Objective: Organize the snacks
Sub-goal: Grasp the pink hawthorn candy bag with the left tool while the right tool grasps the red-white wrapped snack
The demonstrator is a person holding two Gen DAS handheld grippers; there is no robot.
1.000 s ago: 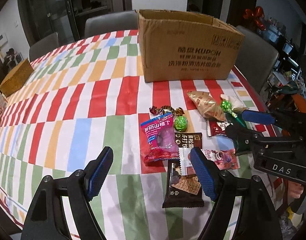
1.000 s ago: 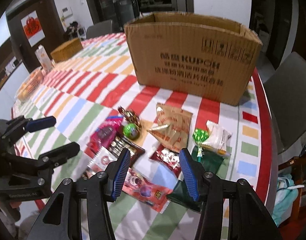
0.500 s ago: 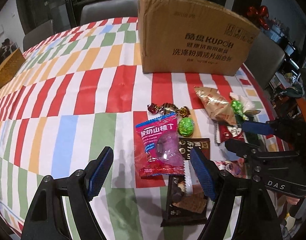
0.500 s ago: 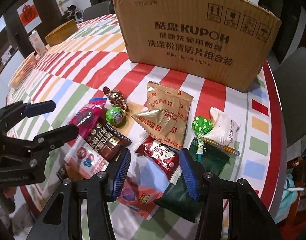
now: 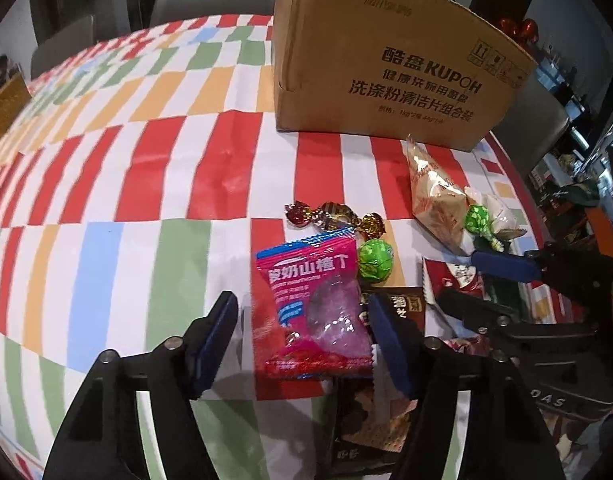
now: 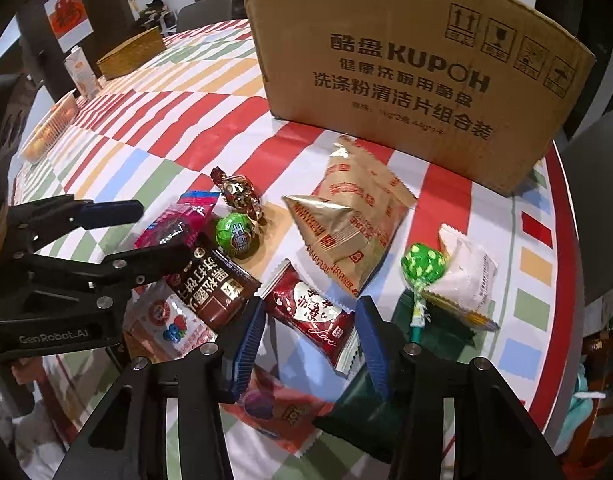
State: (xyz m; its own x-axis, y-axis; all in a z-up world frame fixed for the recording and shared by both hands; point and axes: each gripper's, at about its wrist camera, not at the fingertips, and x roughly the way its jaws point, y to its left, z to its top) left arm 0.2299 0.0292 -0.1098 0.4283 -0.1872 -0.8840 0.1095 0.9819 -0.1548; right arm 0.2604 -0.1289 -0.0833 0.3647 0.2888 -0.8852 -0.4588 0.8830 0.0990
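Observation:
Snacks lie on a striped tablecloth in front of a cardboard box [image 5: 386, 64] [image 6: 406, 64]. My left gripper [image 5: 302, 344] is open, its fingers either side of a pink packet [image 5: 312, 304] just below it. My right gripper [image 6: 308, 340] is open, straddling a dark red heart packet [image 6: 314, 316]. Nearby lie a green foil ball [image 6: 237, 236] [image 5: 374, 260], a gold-red wrapped candy [image 6: 238, 194], a tan packet [image 6: 350, 220], a green lollipop [image 6: 422, 266], a white packet [image 6: 468, 272], a brown chocolate packet [image 6: 214, 284] and a dark green packet [image 6: 370, 412].
The table edge with a red border [image 6: 562, 240] runs along the right, with a grey chair [image 6: 602, 200] beyond it. A woven box [image 6: 130, 54], a carton [image 6: 80, 72] and a tray of orange items [image 6: 46, 128] stand at the far left.
Both grippers moved forward and down toward the snacks. The pink packet now sits between my left fingers and the dark red heart packet between my right fingers.

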